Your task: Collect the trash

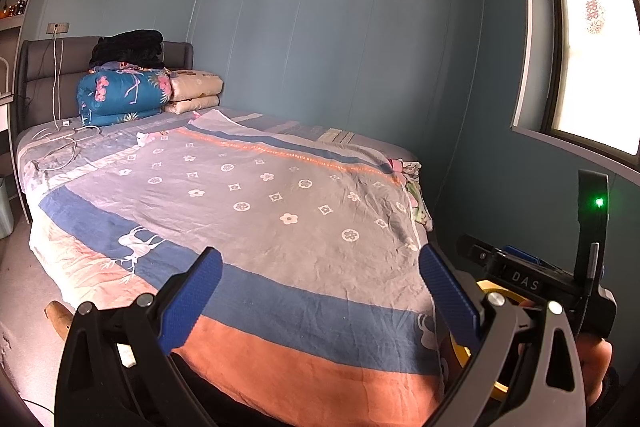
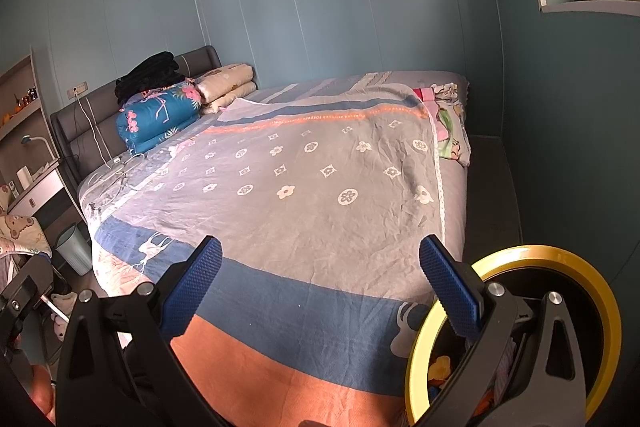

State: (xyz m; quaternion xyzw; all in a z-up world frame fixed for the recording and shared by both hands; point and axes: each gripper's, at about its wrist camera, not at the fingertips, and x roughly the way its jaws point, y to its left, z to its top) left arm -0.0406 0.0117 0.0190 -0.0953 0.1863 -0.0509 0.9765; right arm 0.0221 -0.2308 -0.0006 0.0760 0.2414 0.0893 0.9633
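My left gripper (image 1: 320, 287) is open and empty, held above the foot of a bed (image 1: 248, 195). My right gripper (image 2: 320, 287) is also open and empty over the same bed (image 2: 304, 187); it shows in the left wrist view (image 1: 560, 279) at the lower right. A yellow-rimmed bin (image 2: 516, 259) stands on the floor at the bed's right foot corner, under my right gripper's right finger; its rim also shows in the left wrist view (image 1: 490, 287). A small white crumpled piece (image 1: 144, 138) lies on the bedspread near the head. Crumpled colourful cloth (image 2: 448, 115) lies at the bed's far right edge.
Folded quilts (image 1: 124, 93) and dark clothes (image 1: 128, 47) are stacked at the headboard. White charging cables (image 1: 60, 143) lie on the bed's left side. A pale bin (image 2: 74, 251) and a desk (image 2: 36, 187) stand left of the bed. A window (image 1: 592, 47) is on the right wall.
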